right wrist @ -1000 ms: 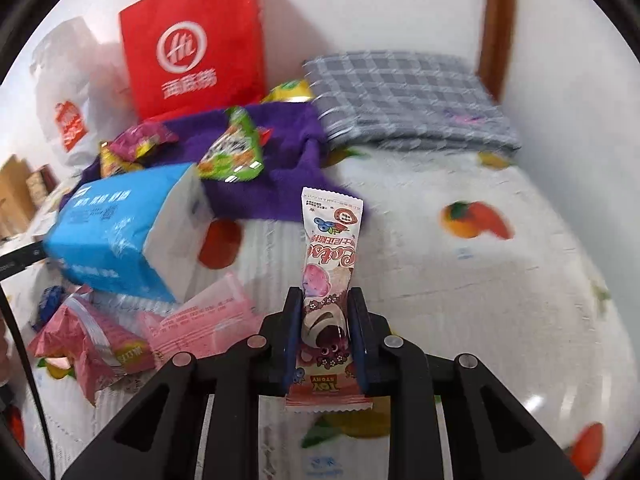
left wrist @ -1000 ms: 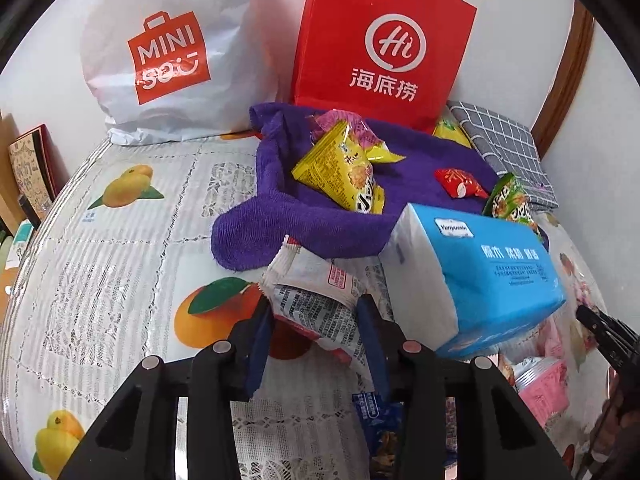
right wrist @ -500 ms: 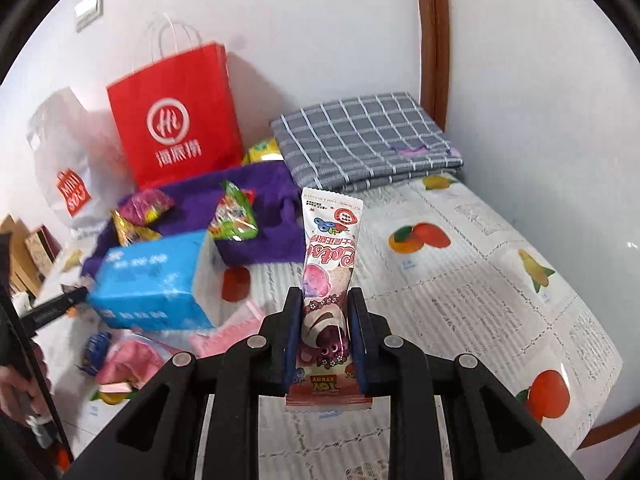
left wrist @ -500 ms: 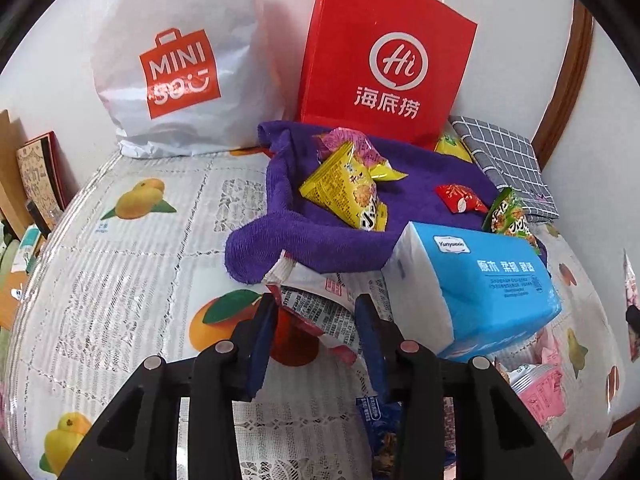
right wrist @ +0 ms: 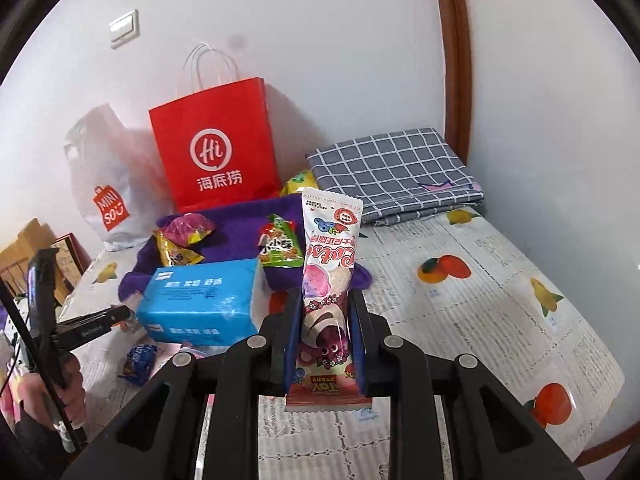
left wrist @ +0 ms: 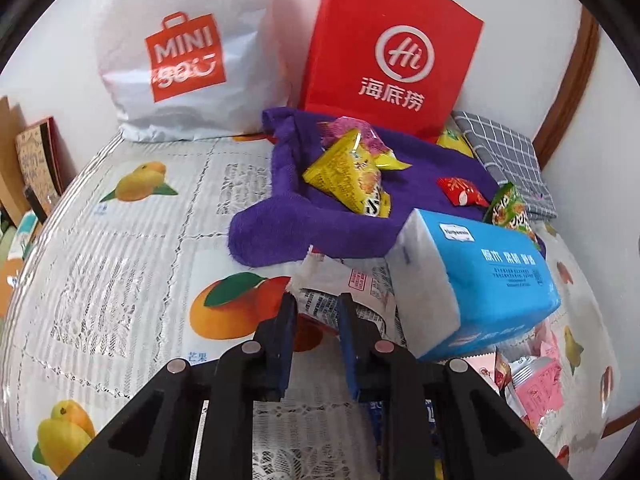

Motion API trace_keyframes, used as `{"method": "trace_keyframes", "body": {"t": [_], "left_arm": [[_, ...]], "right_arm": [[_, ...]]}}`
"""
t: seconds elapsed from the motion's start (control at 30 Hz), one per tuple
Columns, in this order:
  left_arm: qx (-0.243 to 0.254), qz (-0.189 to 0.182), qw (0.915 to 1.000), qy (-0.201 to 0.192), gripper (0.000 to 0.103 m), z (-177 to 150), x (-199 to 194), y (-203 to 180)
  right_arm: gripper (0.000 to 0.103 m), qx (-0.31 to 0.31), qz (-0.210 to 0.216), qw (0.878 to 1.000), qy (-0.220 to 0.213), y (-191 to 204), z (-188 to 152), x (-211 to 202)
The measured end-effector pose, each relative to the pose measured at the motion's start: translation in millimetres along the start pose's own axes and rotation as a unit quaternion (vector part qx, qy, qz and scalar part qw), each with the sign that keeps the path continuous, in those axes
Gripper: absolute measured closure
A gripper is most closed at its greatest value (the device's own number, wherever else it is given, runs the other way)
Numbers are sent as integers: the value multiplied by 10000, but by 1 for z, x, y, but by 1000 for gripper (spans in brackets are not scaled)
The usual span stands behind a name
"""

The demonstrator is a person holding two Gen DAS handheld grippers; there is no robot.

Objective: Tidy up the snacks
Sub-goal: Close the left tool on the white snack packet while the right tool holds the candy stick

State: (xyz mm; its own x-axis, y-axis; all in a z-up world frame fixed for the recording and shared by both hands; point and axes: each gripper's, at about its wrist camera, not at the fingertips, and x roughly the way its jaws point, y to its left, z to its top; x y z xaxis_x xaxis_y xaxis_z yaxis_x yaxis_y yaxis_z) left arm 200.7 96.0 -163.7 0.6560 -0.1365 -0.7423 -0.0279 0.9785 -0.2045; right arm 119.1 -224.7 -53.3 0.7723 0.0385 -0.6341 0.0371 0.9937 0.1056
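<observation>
Your right gripper is clamped on a tall pink snack packet, held upright at the centre of the right wrist frame. Your left gripper has its jaws closed onto the edge of a white printed snack packet lying low and centre in the left wrist frame, tucked against a blue tissue pack. Above them, mid-frame, a purple towel carries a yellow snack bag, a red candy and a green packet. A red paper bag and a white shopping bag stand along the top.
</observation>
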Motion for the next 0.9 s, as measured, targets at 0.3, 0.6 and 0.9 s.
{"method": "trace_keyframes", "body": {"t": [0.3,0.6,0.9], "left_arm": [[131,-131,9998,70,55,-1,8,-4],[613,134,9979,129,31,1,20,-22],[719,278,9962,407,46,-2,31,-26]], "right_arm": [[80,8,248,9994,258,-7,-16,14],[80,15,360,9987,364,-18,-24,23],[80,54,380,9981,472,-17,-26,31]]}}
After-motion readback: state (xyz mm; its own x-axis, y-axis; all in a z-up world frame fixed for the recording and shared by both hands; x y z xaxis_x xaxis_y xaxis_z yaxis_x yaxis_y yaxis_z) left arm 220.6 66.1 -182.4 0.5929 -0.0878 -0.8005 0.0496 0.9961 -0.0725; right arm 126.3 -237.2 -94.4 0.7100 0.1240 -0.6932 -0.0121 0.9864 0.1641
